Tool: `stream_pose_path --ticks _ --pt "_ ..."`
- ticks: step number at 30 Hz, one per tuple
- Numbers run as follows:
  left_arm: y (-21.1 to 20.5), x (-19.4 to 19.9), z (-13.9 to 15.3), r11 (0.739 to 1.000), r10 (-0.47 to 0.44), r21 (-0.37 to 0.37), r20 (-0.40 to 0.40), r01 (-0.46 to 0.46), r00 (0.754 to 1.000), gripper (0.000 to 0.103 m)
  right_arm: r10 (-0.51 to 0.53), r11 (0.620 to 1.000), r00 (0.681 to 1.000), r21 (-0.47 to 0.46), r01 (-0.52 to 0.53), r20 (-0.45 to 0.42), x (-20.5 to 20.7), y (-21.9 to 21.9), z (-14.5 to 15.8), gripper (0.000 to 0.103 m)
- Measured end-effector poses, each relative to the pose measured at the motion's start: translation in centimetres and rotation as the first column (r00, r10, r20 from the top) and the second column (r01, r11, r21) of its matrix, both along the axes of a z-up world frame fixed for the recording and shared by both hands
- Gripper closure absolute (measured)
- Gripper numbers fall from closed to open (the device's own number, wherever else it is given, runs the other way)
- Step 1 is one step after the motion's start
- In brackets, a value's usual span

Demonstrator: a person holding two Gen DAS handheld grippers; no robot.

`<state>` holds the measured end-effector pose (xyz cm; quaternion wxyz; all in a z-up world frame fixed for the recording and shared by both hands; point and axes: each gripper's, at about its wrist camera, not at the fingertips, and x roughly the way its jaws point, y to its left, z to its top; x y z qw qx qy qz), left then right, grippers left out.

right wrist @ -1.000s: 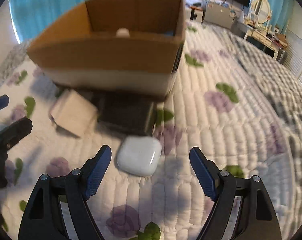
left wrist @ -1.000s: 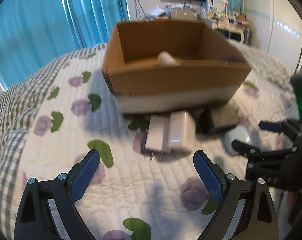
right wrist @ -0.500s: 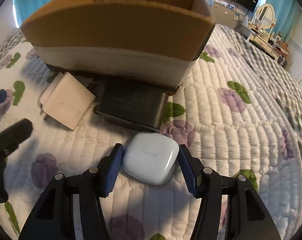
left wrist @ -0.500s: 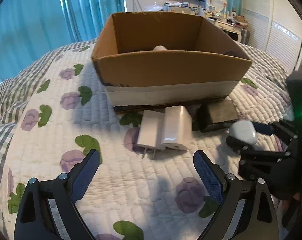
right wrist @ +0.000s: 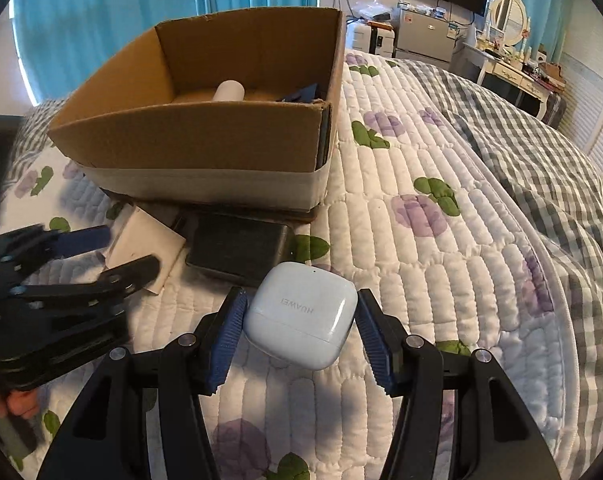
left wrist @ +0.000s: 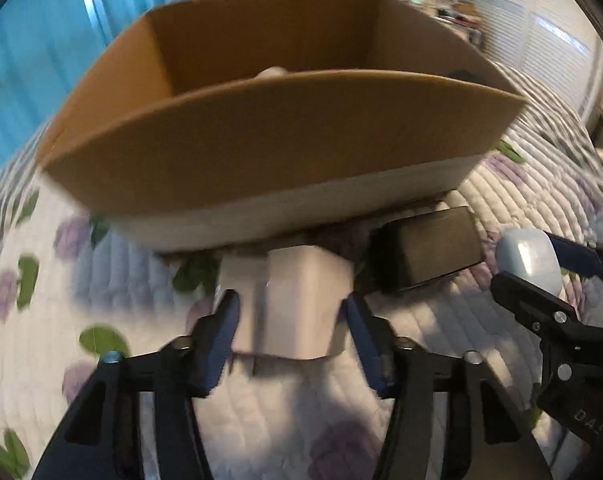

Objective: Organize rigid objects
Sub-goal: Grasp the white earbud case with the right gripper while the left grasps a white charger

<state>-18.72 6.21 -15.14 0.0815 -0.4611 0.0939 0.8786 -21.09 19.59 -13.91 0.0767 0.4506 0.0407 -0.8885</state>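
The right gripper is clamped on a white earbud case, with both blue pads pressed against its left and right sides; the case sits tilted between the fingers, its lettered face toward the camera, above the quilt. In the left wrist view the same case shows at the right edge, held between the right gripper's fingers. The left gripper straddles a pair of white chargers lying side by side on the quilt; its pads stand close to the outer sides of the pair, but the blur in this view prevents confirming contact, so whether the jaws grip the chargers cannot be determined. A black rectangular block lies flat on the quilt just right of the chargers and directly in front of the cardboard box. The box stands upright and open at the top; inside it a white cylinder rests toward the back, with a dark blue item near the right wall.
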Motion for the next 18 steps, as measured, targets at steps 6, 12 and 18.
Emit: stream_pose_path --ticks 6,12,18 --pt "1.5 1.6 0.7 0.996 -0.082 0.037 0.001 0.081 0.997 0.074 -0.010 1.000 1.000 -0.010 0.010 0.007 0.4 0.3 -0.3 0.047" --pt "1.6 0.7 0.4 0.998 -0.049 0.045 -0.012 0.049 0.999 0.074 -0.010 1.000 1.000 0.009 0.010 0.005 0.4 0.0 -0.5 0.047" --pt "1.2 2.0 1.5 0.999 -0.031 0.042 -0.007 0.032 0.999 0.075 -0.021 1.000 1.000 0.009 0.021 -0.004 0.8 0.2 0.0 0.047"
